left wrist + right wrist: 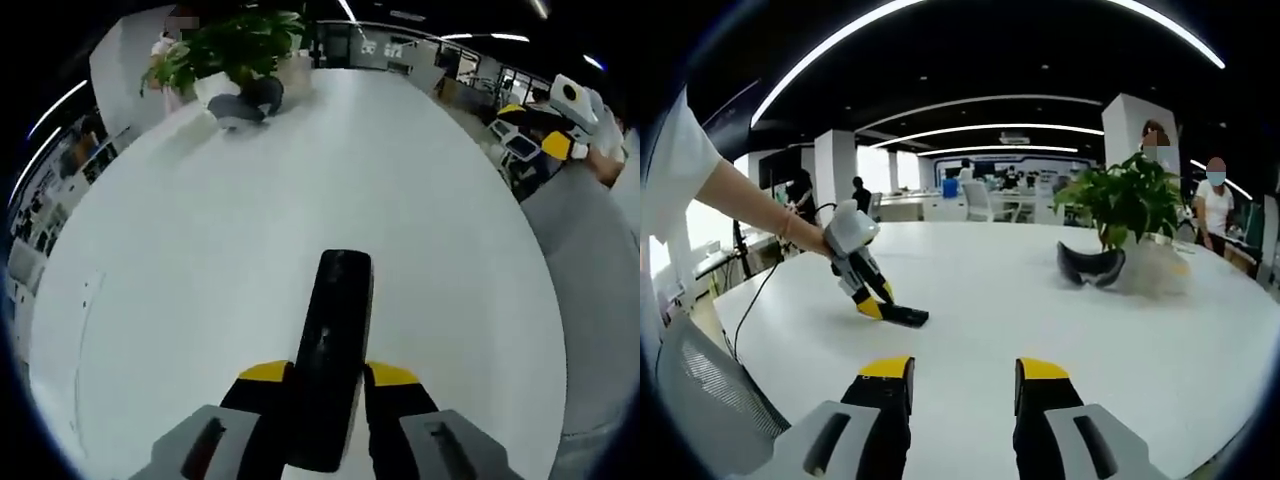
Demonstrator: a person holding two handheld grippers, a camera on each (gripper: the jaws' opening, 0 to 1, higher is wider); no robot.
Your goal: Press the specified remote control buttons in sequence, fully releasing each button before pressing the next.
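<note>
Steadying the remote control (pixel 333 350) at lower centre on the worktop (pixel 200 250), clamped in the left hand-held gripper (pixel 328 385), suited pressing with the spread-jawed right hand-held gripper (pixel 964 380).

No legible text, label or number anywhere.

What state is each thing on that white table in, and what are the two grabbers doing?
Remote: lying flat on the table, clamped at one end.
Left gripper: shut on the remote.
Right gripper: open, empty, above the table.
Plant: upright.
Dark goggles: resting beside the plant.
</note>
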